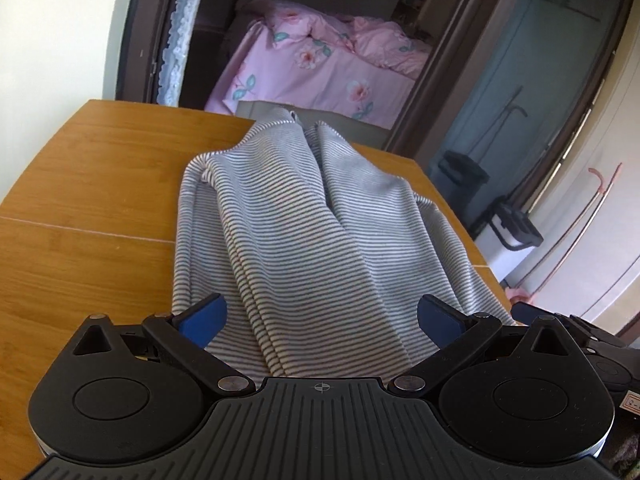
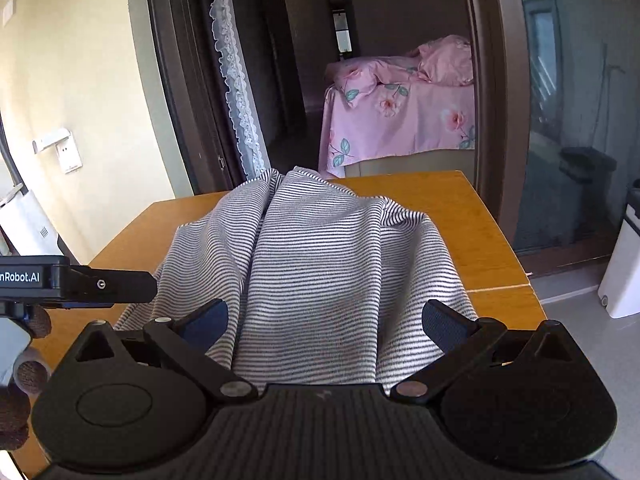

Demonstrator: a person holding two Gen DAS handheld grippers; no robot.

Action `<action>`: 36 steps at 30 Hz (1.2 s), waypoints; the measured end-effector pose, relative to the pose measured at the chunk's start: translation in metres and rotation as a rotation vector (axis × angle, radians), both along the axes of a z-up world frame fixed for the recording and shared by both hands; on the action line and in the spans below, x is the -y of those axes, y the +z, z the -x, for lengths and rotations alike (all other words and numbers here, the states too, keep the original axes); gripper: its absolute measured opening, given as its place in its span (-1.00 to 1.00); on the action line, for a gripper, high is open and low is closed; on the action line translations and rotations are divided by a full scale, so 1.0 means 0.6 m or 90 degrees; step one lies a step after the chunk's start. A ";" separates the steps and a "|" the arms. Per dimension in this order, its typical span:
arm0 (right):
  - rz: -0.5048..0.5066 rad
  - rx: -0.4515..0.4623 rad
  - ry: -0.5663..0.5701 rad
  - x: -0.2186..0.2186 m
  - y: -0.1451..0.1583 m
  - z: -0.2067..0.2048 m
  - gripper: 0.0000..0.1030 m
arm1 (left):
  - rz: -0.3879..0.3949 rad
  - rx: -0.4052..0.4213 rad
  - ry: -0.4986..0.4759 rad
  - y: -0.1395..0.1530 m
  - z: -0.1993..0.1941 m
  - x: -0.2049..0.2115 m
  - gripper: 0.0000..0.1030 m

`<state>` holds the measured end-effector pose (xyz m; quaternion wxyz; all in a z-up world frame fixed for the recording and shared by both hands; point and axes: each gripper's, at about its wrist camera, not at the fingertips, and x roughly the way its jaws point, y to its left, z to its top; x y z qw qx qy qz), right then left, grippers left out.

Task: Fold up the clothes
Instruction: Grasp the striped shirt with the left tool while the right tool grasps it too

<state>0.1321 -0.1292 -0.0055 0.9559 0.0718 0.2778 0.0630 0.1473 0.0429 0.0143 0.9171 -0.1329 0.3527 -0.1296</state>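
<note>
Both sets of fingers are spread wide with nothing pinched. From the left wrist, my left gripper (image 1: 322, 320) has its blue pads (image 1: 208, 320) either side of the near edge of the shirt (image 1: 300, 232), a striped garment running from 6 toward 12 o'clock across the table (image 1: 88, 184), its two panels lapped down the middle; the cloth passes between the pads but they do not close on it. At 3 o'clock I glimpse my other tool. From the right wrist, my right gripper (image 2: 324, 318) stands just as open over the same near edge, the shirt bunched toward 12, the left tool at 9 o'clock. To fold well, I judge each gripper should take one layered corner of the edge, close firmly, then lift evenly together.
</note>
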 end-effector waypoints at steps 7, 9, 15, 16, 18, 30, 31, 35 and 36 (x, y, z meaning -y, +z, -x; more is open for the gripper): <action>-0.105 0.011 0.022 0.038 -0.024 -0.113 1.00 | 0.024 -0.016 0.027 -0.020 -0.103 -0.007 1.00; -0.148 0.008 0.023 0.049 -0.038 -0.133 1.00 | 0.034 -0.025 0.029 -0.032 -0.125 -0.008 1.00; -0.226 -0.038 0.017 0.076 -0.088 -0.155 1.00 | 0.025 0.010 0.015 -0.069 -0.131 -0.002 1.00; -0.235 -0.043 0.028 0.079 -0.092 -0.152 1.00 | 0.016 0.021 0.008 -0.073 -0.126 0.001 1.00; -0.247 -0.042 0.041 0.084 -0.096 -0.133 1.00 | 0.005 0.031 0.001 -0.074 -0.114 0.005 1.00; -0.286 -0.038 0.072 0.099 -0.102 -0.053 1.00 | 0.137 -0.067 -0.036 -0.063 -0.050 -0.033 1.00; -0.286 -0.037 0.071 0.100 -0.102 -0.053 1.00 | 0.166 -0.074 -0.032 -0.066 -0.058 -0.037 0.94; -0.299 -0.034 0.069 0.106 -0.104 -0.052 1.00 | 0.136 -0.068 -0.031 -0.073 -0.080 -0.014 0.05; -0.300 -0.034 0.068 0.106 -0.104 -0.051 1.00 | 0.113 -0.060 -0.034 -0.070 -0.082 -0.007 -0.03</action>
